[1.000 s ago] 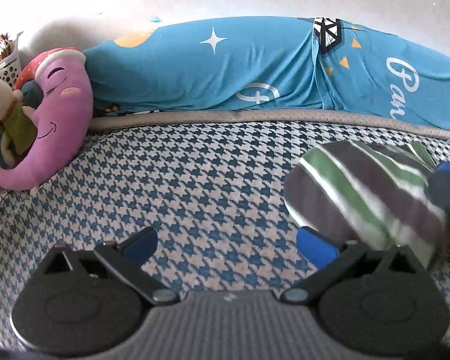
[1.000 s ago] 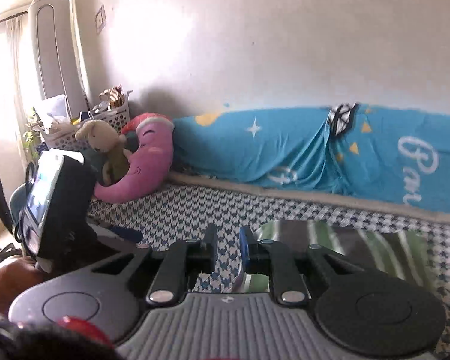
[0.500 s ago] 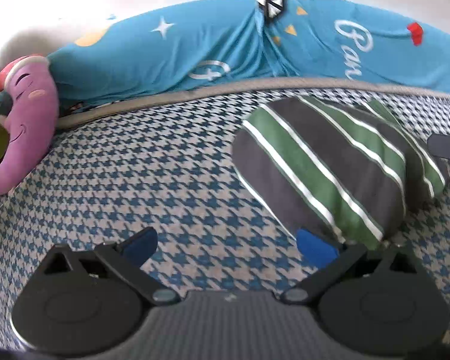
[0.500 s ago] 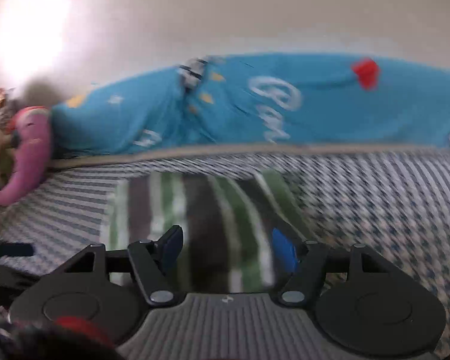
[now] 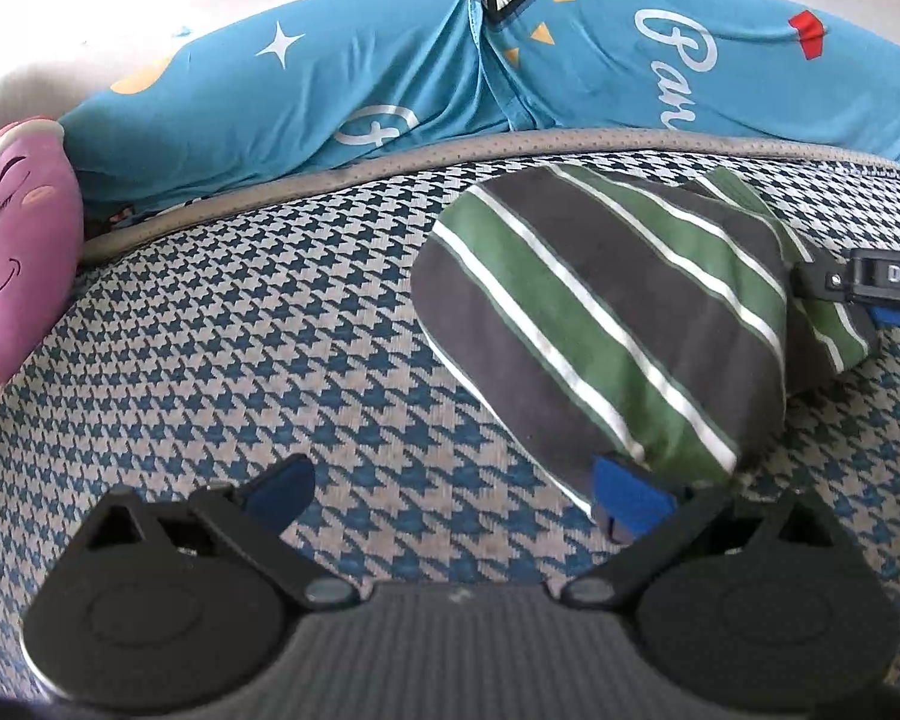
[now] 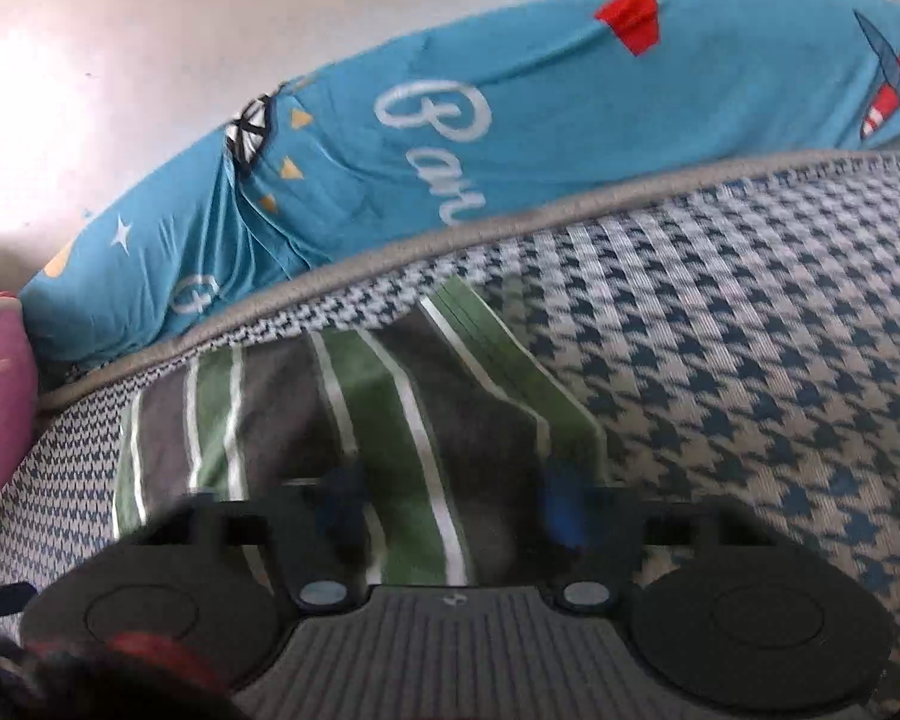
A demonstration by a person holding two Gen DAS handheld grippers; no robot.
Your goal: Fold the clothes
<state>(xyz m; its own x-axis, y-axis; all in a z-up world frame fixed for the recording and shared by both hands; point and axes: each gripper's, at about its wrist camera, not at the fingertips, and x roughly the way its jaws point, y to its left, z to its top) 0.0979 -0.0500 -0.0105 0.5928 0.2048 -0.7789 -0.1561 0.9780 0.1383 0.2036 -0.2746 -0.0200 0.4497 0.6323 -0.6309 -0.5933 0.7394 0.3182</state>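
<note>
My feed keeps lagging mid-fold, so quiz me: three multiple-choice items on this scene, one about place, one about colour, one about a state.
1. Where does the folded shirt lie?
A. on the houndstooth mattress
B. on the blue bolster
C. on the purple moon pillow

2. What colours are the shirt's stripes?
A. red and yellow
B. green, grey and white
C. blue and pink

3. How does the left gripper stand?
A. shut on the shirt
B. shut on nothing
C. open

Answers:
1. A: the shirt rests on the mattress, in front of the bolster and apart from the moon pillow.
2. B: wide green and grey bands with thin white lines between them.
3. C: its blue fingers are spread wide, with one tip at the shirt's near edge.
</note>
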